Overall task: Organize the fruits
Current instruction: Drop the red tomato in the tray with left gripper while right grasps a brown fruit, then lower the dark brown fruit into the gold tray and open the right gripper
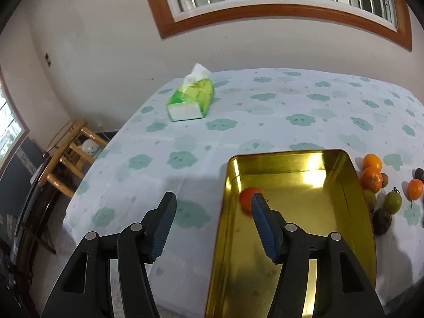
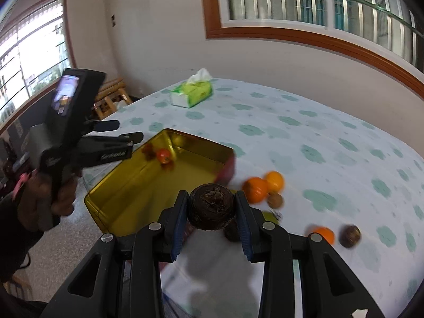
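A gold tin tray lies on the flowered tablecloth with one red-orange fruit inside. My left gripper is open and empty, above the tray's left rim; it also shows in the right wrist view. My right gripper is shut on a dark brown round fruit, held above the table just right of the tray. Loose oranges, green fruits and brown fruits lie right of the tray.
A green tissue box sits at the far left of the table. Wooden stools stand beyond the table's left edge. A wall with windows runs behind the table.
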`<state>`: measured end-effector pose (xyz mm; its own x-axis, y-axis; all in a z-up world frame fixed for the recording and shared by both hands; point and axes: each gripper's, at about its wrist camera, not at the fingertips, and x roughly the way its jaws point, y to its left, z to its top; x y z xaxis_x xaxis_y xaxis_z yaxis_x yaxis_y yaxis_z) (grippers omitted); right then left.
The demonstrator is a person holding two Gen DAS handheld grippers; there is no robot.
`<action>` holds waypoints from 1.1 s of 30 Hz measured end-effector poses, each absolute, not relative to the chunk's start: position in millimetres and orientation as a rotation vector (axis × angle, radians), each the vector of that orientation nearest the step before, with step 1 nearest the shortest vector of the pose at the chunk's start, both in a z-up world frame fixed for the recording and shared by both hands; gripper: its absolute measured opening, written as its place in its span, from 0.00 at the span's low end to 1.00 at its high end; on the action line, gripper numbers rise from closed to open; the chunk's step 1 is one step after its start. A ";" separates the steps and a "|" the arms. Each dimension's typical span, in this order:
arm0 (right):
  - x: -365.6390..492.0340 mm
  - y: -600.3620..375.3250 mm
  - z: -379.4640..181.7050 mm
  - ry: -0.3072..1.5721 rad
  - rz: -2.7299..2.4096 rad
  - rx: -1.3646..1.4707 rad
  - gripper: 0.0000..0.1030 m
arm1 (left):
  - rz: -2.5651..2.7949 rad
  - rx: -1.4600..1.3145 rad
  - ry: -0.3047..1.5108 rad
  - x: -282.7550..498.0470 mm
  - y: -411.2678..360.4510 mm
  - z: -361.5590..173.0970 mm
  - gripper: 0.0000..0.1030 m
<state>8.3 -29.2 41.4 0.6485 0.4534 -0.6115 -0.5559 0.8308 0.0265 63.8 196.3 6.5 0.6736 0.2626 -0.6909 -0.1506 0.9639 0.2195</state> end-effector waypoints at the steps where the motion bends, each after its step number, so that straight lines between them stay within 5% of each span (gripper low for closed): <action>1: 13.7 -21.8 40.5 0.653 0.592 -0.177 0.32 | 0.240 0.144 0.799 60.0 198.2 6.8 0.58; 29: 130.6 107.8 -7.4 0.875 0.643 -0.242 0.34 | 0.247 0.098 0.843 30.1 216.7 -7.2 0.58; 33: 134.0 112.6 4.4 0.832 0.653 -0.184 0.64 | 0.246 0.085 0.849 29.0 217.8 -7.2 0.58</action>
